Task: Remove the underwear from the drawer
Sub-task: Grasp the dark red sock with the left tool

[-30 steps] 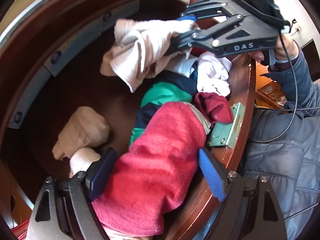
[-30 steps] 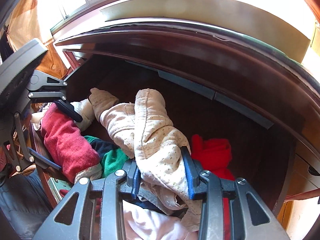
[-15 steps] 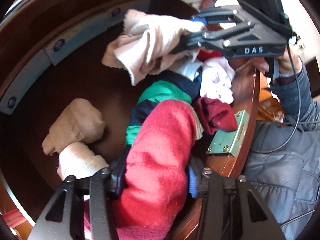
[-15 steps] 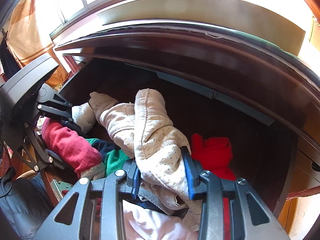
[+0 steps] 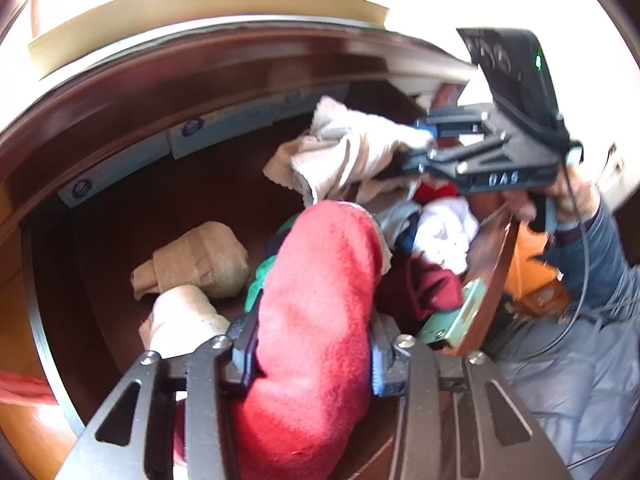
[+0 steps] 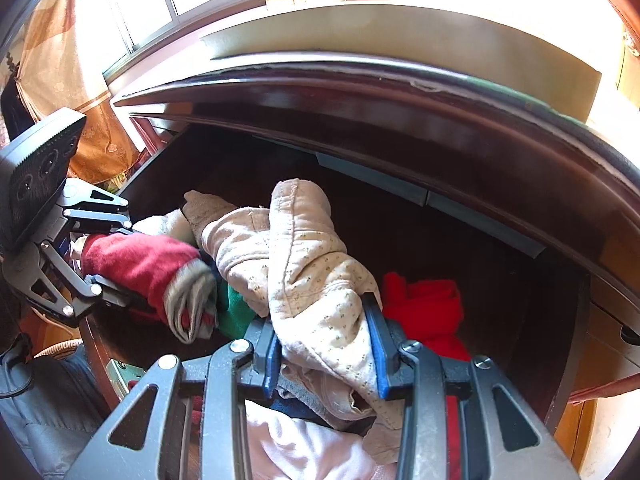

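The dark wooden drawer (image 5: 160,220) stands pulled out and holds a heap of underwear. My left gripper (image 5: 310,352) has a red fleecy piece (image 5: 320,280) between its pads; the jaws are closing and press on both its sides. In the right wrist view the same red piece (image 6: 136,260) sticks out of the left gripper (image 6: 116,264), raised a little above the pile. My right gripper (image 6: 324,344) is shut on a beige dotted garment (image 6: 304,256), which stands up out of the heap. From the left wrist, that garment (image 5: 344,152) hangs from the right gripper (image 5: 416,148).
A rolled tan piece (image 5: 200,256) and a cream roll (image 5: 180,316) lie on the drawer floor at left. White (image 5: 444,232), maroon (image 5: 424,284), green (image 6: 236,312) and bright red (image 6: 424,308) cloths fill the rest. A metal lock plate (image 5: 456,320) sits on the drawer front. The desk edge (image 6: 400,92) overhangs.
The left jaws have come together from wide apart onto the red piece, and the left gripper has rolled and lifted slightly with it. The right gripper keeps its hold unmoved.
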{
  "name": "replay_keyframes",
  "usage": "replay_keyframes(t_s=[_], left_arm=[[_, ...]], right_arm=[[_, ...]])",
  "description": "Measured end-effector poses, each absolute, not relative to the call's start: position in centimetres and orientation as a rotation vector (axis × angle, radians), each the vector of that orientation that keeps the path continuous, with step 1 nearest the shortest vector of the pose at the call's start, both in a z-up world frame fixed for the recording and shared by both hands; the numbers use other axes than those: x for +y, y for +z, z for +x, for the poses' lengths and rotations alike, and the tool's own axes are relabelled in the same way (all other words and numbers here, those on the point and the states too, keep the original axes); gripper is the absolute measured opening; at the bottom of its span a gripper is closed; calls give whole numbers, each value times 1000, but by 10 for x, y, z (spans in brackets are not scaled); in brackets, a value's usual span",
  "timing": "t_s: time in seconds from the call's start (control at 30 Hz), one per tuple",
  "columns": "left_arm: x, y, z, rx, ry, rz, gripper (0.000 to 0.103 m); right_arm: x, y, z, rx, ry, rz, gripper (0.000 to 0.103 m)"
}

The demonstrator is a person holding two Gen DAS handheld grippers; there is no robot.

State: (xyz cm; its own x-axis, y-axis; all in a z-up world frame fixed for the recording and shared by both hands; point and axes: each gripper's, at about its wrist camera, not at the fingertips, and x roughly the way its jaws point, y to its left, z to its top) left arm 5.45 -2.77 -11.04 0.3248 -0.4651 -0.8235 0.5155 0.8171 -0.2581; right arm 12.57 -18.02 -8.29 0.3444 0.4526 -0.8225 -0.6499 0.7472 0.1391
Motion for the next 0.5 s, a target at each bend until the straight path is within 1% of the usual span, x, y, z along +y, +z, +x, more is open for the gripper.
replay_keyframes(t_s=[0.1, 0.5], left_arm=[[-22, -103, 50, 1015, -606, 19, 35], [-18, -88, 52, 888, -526, -111, 34]], right_arm=[[-184, -83, 124, 982, 730, -212, 38], [-200, -71, 111, 906, 736, -180, 38]])
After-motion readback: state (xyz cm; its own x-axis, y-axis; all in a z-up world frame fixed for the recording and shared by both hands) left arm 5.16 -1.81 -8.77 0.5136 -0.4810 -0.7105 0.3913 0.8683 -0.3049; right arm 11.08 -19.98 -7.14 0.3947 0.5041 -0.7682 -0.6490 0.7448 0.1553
